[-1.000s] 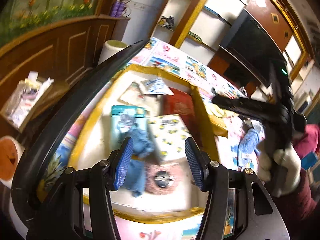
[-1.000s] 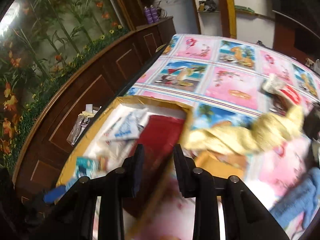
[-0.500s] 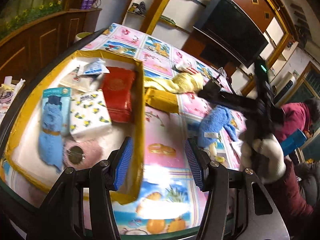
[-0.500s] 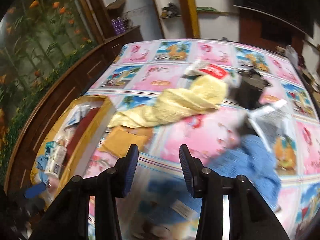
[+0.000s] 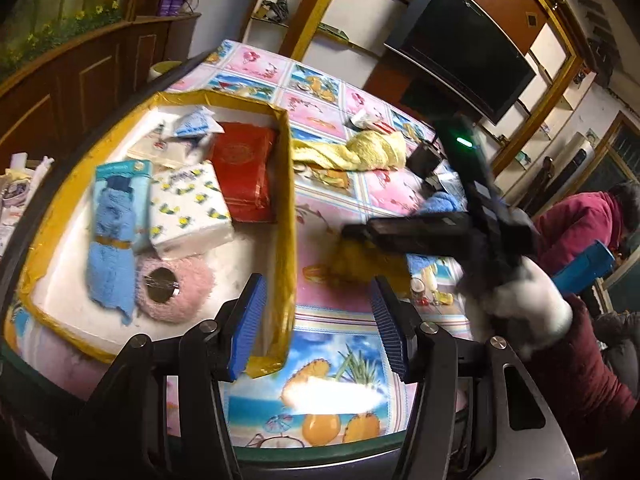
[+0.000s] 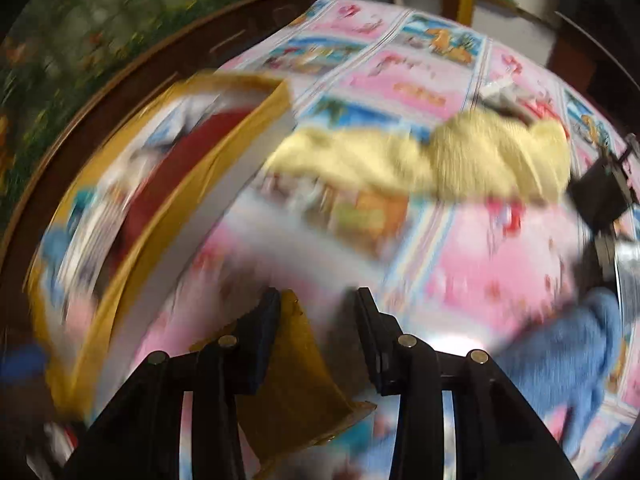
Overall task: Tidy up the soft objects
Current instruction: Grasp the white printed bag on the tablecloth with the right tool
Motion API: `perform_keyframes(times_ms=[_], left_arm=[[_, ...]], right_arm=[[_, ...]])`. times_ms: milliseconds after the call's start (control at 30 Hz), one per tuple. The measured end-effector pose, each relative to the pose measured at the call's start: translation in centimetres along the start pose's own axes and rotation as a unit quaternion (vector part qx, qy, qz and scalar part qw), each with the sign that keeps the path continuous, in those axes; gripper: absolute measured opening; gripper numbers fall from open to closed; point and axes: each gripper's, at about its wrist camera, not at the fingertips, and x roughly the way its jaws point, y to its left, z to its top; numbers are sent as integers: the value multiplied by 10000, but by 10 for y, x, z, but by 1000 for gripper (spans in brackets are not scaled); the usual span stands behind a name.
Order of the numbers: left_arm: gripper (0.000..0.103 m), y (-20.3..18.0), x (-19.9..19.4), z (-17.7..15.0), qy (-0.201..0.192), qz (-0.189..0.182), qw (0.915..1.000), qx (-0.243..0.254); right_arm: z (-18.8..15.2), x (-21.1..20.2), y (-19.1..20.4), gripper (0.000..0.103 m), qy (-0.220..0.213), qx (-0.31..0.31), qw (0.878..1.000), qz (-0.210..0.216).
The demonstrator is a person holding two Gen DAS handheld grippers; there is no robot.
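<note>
Left wrist view: left gripper (image 5: 318, 322) up over the table, blue fingers (image 5: 246, 326) spread wide, nothing between them. Below, a yellow-edged box (image 5: 289, 208) on the picture tablecloth (image 5: 340, 344). Inside the box: a blue towel (image 5: 110, 254) with its card, a fluffy pink roll (image 5: 182, 290) just beside it, a white tissue pack with yellow spots (image 5: 188, 210), a red packet (image 5: 242, 174). Outside the box, on the cloth: a long yellow towel (image 5: 362, 150), and further right a second blue towel (image 5: 438, 204) partly hidden. Right gripper (image 5: 362, 236) held by a white-gloved hand (image 5: 524, 308), with a mustard-yellow cloth (image 5: 360, 262) at its tips. Right wrist view, very blurry: right gripper (image 6: 316, 312) with fingers (image 6: 264, 328) partly apart, the mustard-yellow cloth (image 6: 296, 384) right up against the left finger; cannot tell if really pinched. Box wall (image 6: 192, 216) on the left, yellow towel (image 6: 432, 160) ahead, blue towel (image 6: 560, 356) at the right.
</note>
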Motion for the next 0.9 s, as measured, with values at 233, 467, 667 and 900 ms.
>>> perform_keyframes(times_ms=[233, 467, 667, 900], left_arm=[[62, -13, 7, -2, 11, -125, 9997, 195], [62, -19, -5, -2, -230, -70, 9993, 271], [62, -33, -4, -5, -163, -116, 9985, 503], [62, -59, 1, -7, -93, -243, 9946, 1003]], right_arm=[[-65, -100, -88, 46, -1060, 1292, 9859, -77], [-72, -127, -180, 55, -1649, 2582, 9494, -693], [-25, -94, -220, 58, -1491, 2800, 9431, -997], [-10, -74, -218, 49, -1157, 2751, 9470, -1190]])
